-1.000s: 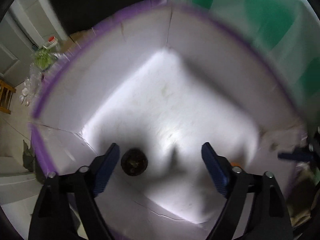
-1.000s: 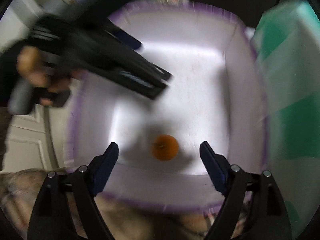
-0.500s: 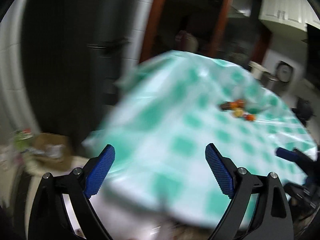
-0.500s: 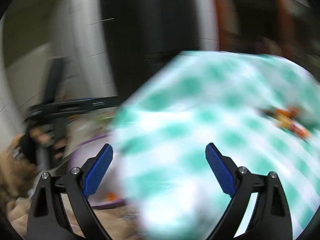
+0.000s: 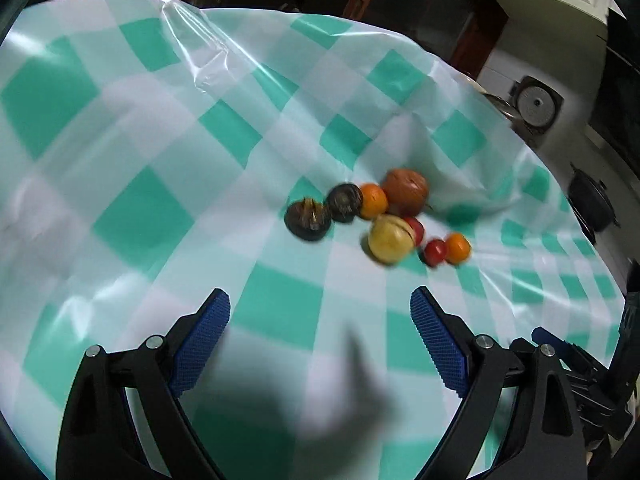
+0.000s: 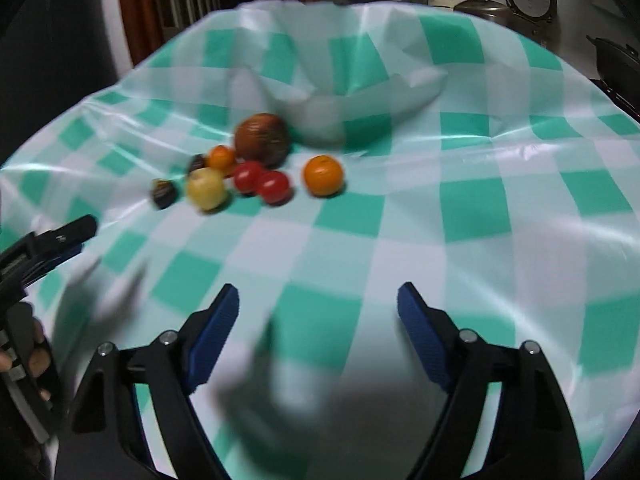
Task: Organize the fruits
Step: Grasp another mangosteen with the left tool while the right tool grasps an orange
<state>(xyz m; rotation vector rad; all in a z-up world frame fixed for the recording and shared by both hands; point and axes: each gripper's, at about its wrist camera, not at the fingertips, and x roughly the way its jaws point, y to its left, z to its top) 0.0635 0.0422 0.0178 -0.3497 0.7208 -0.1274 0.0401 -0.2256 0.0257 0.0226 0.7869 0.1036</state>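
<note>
Both grippers swung from the purple-rimmed box to the table [image 5: 132,220]; fruit pile [image 5: 376,216] lies far ahead (right gripper [image 6: 318,320] just narrowed, left gripper [image 5: 320,324] spread, both empty).

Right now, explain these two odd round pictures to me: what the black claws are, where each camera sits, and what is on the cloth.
No robot here: a person holds a two-finger clamp tool in each hand, with a fisheye camera riding on each. One picture looks along the left gripper, the other along the right gripper. Both have blue pads, stand open and hold nothing; the right one's jaws have just been closing. On the green-and-white checked tablecloth lies a small heap of fruit: oranges, red tomatoes, a yellow one, dark ones.
</note>
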